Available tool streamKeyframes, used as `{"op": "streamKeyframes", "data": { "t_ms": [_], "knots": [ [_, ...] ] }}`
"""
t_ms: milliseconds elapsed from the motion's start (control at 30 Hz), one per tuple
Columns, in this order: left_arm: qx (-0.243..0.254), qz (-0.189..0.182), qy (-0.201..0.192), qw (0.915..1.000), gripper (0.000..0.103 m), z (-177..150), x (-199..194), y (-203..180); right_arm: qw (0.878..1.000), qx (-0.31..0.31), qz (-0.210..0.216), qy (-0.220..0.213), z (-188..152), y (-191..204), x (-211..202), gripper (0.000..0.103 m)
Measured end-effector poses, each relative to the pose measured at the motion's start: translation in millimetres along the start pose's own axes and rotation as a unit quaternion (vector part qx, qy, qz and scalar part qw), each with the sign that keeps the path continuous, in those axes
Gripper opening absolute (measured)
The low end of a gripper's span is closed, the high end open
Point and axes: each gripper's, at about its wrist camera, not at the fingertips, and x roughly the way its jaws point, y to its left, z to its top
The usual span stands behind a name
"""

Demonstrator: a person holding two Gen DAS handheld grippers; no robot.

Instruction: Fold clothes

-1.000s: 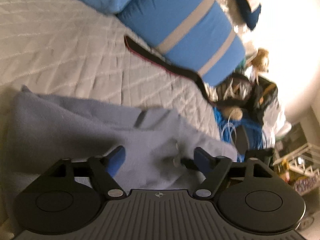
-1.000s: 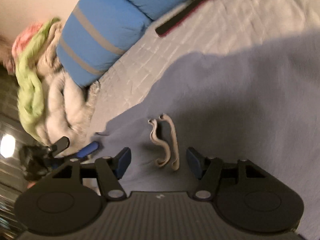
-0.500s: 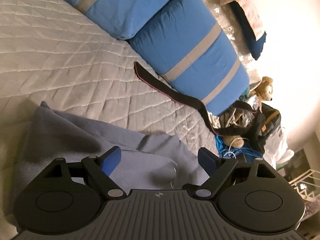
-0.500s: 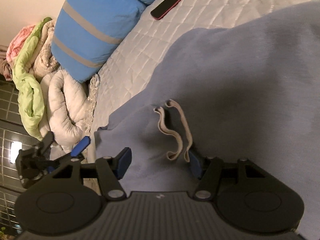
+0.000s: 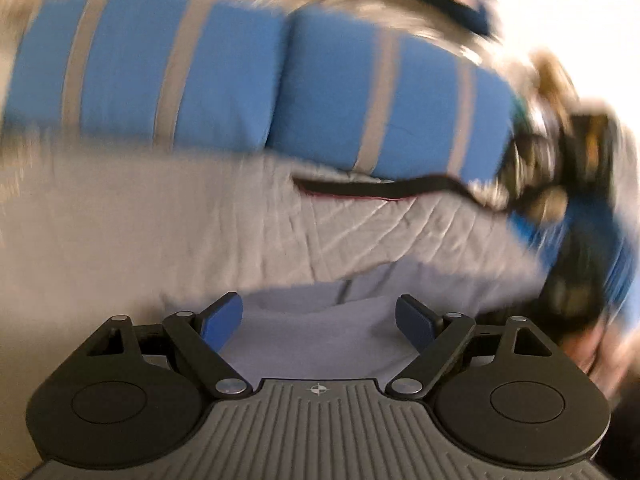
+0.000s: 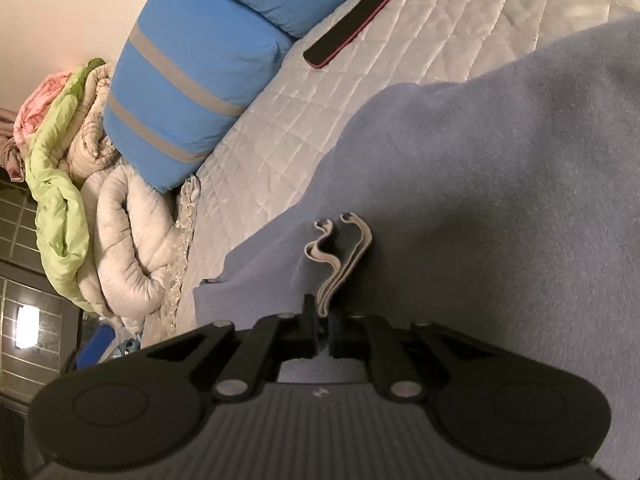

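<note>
Soft grey-blue fleece garment (image 6: 480,184) spread on white quilted bedspread (image 6: 304,136). Right gripper (image 6: 323,322) pressed together, pinching garment's beige ribbed drawstring loops (image 6: 340,264) at near end. Left gripper (image 5: 318,316) spread wide, nothing between pads, above garment edge (view heavily motion-blurred). Two blue pillows with grey stripes (image 6: 192,80) along bed's far side; flat black strap with red edging (image 6: 356,20) beside them on bedspread.

Warm, dim indoor light filled both fisheye views, whose edges curved and darkened at the corners. The left view was smeared by motion blur, its upper right blown out. The right view stayed sharp, a lamp (image 6: 27,327) glowing at left.
</note>
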Motion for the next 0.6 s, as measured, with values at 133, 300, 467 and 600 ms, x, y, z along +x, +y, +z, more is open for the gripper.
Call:
{"op": "streamKeyframes", "data": {
  "t_ms": [133,300,467,600],
  "knots": [
    [0.222,0.037,-0.013,0.9743,0.084,-31.0,3.8,-70.9,1.0,0.0,0.027,-0.01,0.3,0.8,-9.6,0.005],
    [0.329,0.109,0.04,0.9372,0.084,-61.1,39.8,-99.8,0.999,0.003,0.047,-0.022,0.4,2.8,-18.9,0.005],
    [0.416,0.192,0.065,0.8864,0.084,-85.5,72.2,-104.8,0.998,0.006,0.049,-0.027,-1.7,3.2,-24.6,0.005],
    [0.461,0.242,0.095,0.8483,0.084,-107.8,81.9,-93.5,0.999,0.002,0.042,-0.034,-4.8,0.9,-31.6,0.005]
  ]
}}
